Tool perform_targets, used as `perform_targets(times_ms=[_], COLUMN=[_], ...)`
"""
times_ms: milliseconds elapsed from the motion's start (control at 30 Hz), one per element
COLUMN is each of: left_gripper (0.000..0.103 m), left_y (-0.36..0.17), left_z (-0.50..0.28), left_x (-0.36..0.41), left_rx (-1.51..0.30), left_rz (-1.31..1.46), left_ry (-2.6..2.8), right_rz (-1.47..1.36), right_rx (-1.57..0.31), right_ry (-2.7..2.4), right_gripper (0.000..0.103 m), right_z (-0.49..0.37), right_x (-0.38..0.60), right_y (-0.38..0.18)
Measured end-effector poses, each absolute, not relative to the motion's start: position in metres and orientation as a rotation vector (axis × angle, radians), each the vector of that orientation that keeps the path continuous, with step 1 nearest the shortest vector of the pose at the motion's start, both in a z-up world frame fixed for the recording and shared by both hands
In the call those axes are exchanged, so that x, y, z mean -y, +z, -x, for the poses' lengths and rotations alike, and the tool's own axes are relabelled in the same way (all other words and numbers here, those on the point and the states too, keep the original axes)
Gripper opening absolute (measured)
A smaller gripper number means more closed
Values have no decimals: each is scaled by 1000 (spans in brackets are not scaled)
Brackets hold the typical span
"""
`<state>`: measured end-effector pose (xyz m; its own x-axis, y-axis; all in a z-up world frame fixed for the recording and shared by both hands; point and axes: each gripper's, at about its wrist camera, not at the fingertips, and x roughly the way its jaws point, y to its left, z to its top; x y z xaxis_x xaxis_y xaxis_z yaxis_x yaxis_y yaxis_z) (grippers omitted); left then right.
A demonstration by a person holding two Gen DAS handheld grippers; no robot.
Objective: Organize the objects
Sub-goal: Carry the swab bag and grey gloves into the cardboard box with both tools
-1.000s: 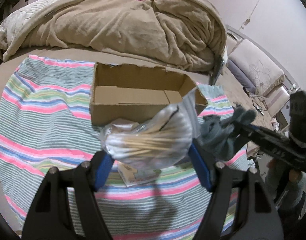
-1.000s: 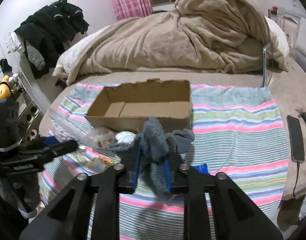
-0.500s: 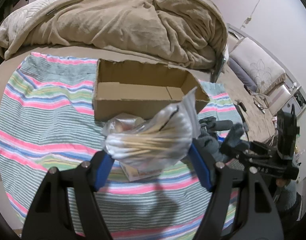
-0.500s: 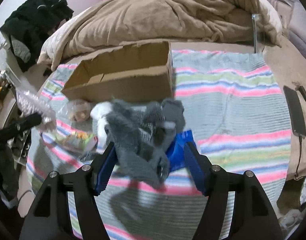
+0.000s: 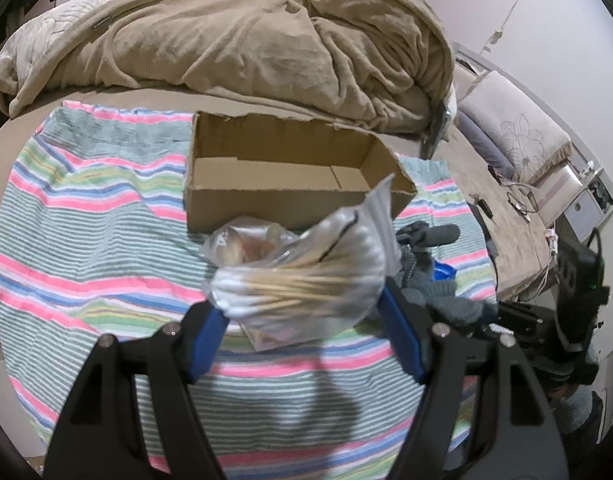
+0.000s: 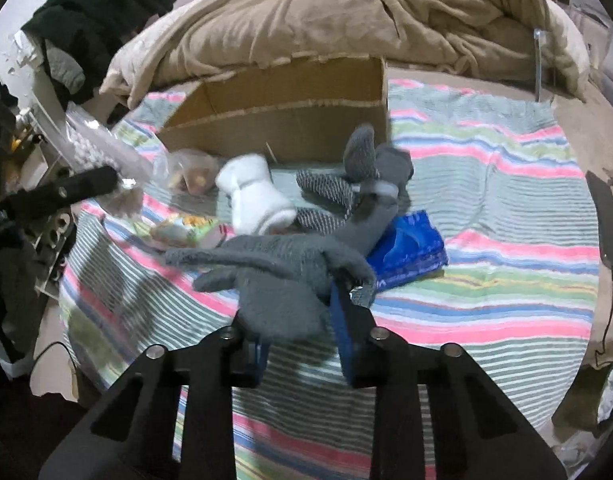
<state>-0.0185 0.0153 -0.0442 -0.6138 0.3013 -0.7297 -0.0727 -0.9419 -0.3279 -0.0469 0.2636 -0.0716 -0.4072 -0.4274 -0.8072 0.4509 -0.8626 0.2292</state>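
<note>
Now, right tool (image 6: pixel 302 320) just closed, gripping grey sock (image 6: pixel 282 276), left tool (image 5: pixel 306 320) clamping cotton-swab bag (image 5: pixel 306 280).

No text, label, brand or number is showing clearly enough to be read in either view. The blue packet (image 6: pixel 410 246) lying on the striped cloth (image 6: pixel 506 208) is carrying a few white marks near its lower edge, but they are blurring into shapes that cannot be made out. The flat printed packet (image 6: pixel 182 229) beside the white sock roll (image 6: pixel 258 198) is showing only coloured patches, no letters that can be told. White lettering is running along the black body of the left gripper (image 6: pixel 58 192) at the frame's left edge, cut off and too small to make out.
</note>
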Motion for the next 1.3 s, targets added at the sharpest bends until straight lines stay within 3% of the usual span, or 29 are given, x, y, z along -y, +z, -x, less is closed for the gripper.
perform_targets(times_ms=[67, 133, 667, 1033, 1300], left_gripper=[73, 73, 73, 73, 73], left_y=[-42, -39, -22, -35, -61], left_z=[18, 19, 58, 109, 147], left_x=[-15, -14, 5, 10, -1], left_rx=[389, 382, 343, 329, 330], left_rz=[1250, 1242, 1186, 1211, 1289], left_ry=[2624, 2635, 2736, 2761, 2710], right_rz=[-1259, -1224, -952, -960, -1083], right_rx=[-28, -14, 13, 36, 41], right_ry=[-2270, -2268, -2310, -2272, -2220], right_gripper=[22, 7, 7, 7, 8], right_z=[47, 47, 99, 155, 192], right_x=[-264, -263, -253, -232, -208], right_y=[-62, -51, 21, 7, -34])
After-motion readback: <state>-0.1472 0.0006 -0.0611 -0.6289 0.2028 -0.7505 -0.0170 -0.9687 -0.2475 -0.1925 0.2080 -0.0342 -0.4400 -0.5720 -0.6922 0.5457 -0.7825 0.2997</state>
